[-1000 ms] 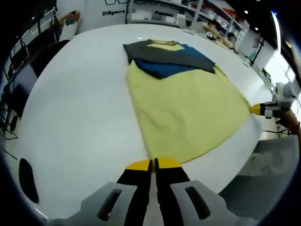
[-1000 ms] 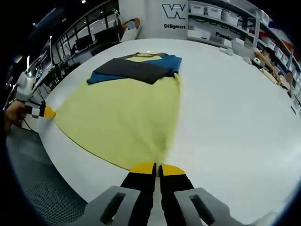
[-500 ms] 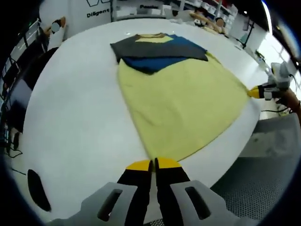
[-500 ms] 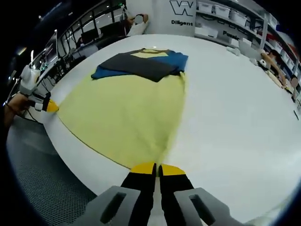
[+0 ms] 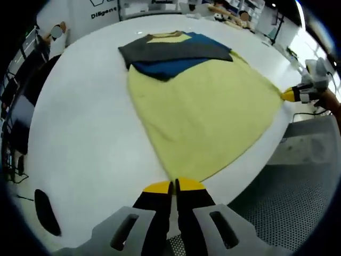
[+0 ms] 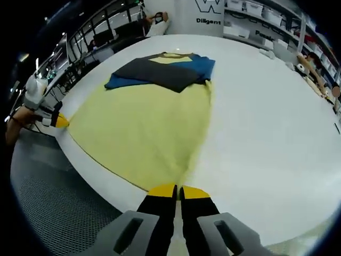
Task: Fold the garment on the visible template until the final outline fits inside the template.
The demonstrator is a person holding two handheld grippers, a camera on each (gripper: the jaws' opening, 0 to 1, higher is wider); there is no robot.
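Left gripper point(image 5: 173, 185) is clenched on one near hem corner of the yellow garment point(image 5: 205, 112); right gripper point(image 6: 177, 190) is clenched on the other hem corner. The garment lies spread on the white table point(image 5: 80, 133), hem stretched between the two grippers at the near table edge. Its far end, with dark grey and blue sleeves point(image 6: 160, 72) folded across, lies well away. On the far wall, partial lettering reads "Diligent" point(image 6: 209, 21).
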